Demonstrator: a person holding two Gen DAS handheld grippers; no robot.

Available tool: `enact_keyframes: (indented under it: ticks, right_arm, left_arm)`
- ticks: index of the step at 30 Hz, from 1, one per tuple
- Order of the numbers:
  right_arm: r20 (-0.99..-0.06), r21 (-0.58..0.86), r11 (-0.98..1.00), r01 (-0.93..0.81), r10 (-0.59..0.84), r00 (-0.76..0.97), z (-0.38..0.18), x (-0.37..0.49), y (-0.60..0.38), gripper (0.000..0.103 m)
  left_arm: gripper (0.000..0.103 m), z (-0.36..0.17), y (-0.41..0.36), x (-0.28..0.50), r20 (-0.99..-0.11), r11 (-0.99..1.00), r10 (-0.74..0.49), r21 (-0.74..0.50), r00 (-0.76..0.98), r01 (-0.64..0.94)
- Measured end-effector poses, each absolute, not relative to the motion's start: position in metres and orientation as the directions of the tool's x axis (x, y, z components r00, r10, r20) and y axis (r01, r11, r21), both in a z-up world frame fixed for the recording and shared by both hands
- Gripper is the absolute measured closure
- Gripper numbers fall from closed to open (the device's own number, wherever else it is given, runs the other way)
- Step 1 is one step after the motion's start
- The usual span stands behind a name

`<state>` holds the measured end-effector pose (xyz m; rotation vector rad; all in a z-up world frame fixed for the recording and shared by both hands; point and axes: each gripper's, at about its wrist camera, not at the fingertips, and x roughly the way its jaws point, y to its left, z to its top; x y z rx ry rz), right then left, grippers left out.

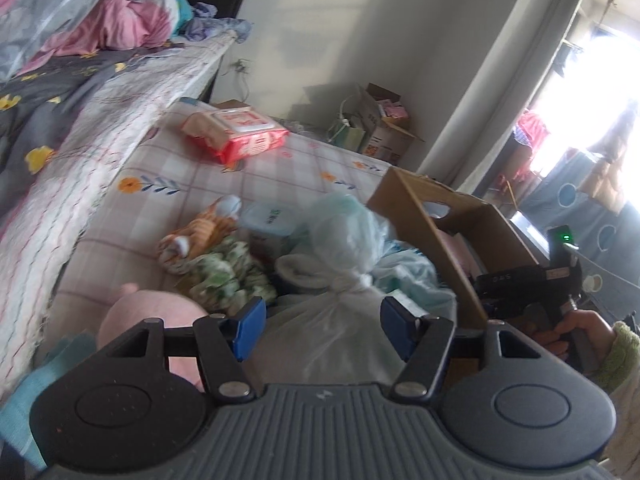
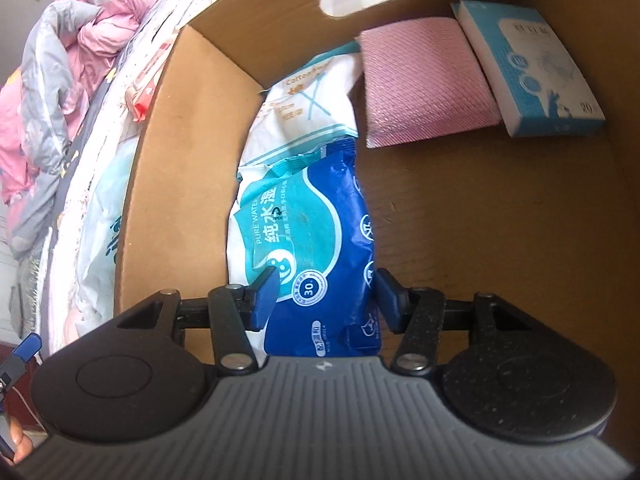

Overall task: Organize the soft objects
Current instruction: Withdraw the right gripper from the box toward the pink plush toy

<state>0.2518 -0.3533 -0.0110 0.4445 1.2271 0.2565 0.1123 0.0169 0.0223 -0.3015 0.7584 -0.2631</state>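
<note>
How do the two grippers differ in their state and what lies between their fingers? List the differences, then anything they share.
The left gripper is open and holds nothing; the right gripper is shut on the blue wipes pack. The left gripper hangs over the white plastic bag on the bed; the right gripper reaches into the cardboard box. Both have blue pads.

- The right gripper (image 2: 324, 292) reached into the cardboard box (image 2: 460, 216), its blue fingers (image 2: 265, 298) pressed against either side of a blue wet-wipe pack (image 2: 320, 240).
- A white cotton-tissue pack (image 2: 308, 108) lay beneath the blue pack, against the box's left wall.
- A pink cloth (image 2: 428, 80) touched a blue-and-white carton (image 2: 528, 68) at the far wall.
</note>
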Motion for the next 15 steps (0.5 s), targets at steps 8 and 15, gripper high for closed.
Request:
enact_keyframes:
  ticks: [8,15]
  right_arm:
    - [-0.846,0.392,0.919,0.048,0.34,0.411,0.018,0.228,-0.356,0.029]
    - [-0.763,0.343,0.939,0.025,0.263,0.591,0.077,0.188,-0.354,0.029]
  left_arm:
    - [0.027,0.017,0.05,0.087,-0.64,0.947,-0.252,-0.317,0.726,0.049]
    - [0.021,0.012,0.063,0.071,-0.661,0.957,-0.222,-0.29,0.717,0.028]
